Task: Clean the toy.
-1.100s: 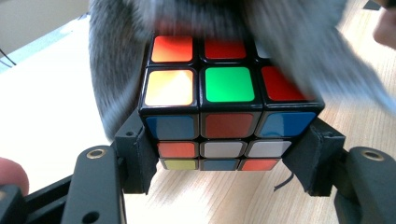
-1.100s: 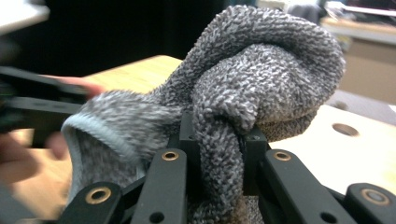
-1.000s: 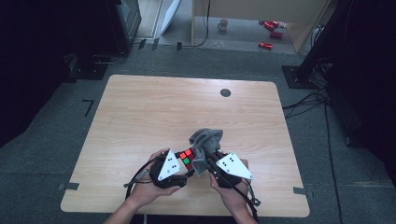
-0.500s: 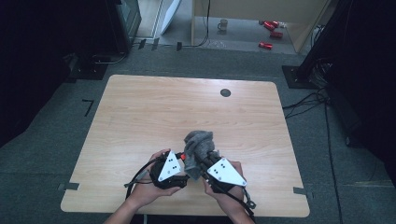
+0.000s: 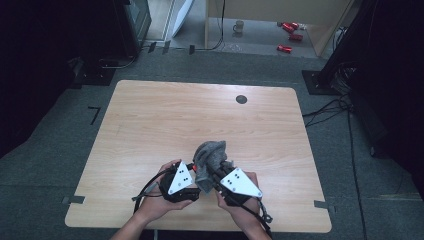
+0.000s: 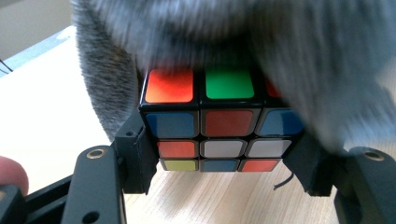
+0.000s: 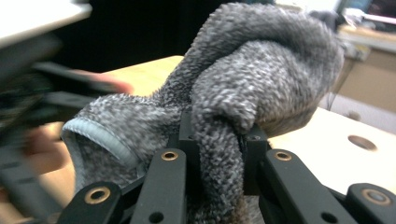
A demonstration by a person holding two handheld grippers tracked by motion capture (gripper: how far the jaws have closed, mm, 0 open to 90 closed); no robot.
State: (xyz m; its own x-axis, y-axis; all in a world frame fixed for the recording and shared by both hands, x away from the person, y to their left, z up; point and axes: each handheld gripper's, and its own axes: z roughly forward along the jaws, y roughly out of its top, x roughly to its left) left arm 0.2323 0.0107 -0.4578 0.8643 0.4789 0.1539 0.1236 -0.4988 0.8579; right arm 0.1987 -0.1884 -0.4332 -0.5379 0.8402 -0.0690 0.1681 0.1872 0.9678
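Note:
A Rubik's cube (image 6: 219,126) sits between the jaws of my left gripper (image 6: 224,158), which is shut on its two sides just above the table. A grey fluffy cloth (image 7: 261,70) is bunched in my right gripper (image 7: 218,140), shut on a fold of it. The cloth (image 6: 280,42) lies over the cube's top and far side. In the high view both grippers meet near the table's front edge: the left gripper (image 5: 196,175), the right gripper (image 5: 212,172), and the cloth (image 5: 210,155) heaped over the cube.
The wooden table (image 5: 150,115) has a round dark cable hole (image 5: 241,99) near its far edge. On the floor beyond stand a mug (image 5: 239,25) and red cans (image 5: 289,36). Cables (image 5: 330,107) trail at the right.
The cloth has slid a little to the left over the cube, hiding more of its coloured faces in the high view. Both hands stay in place.

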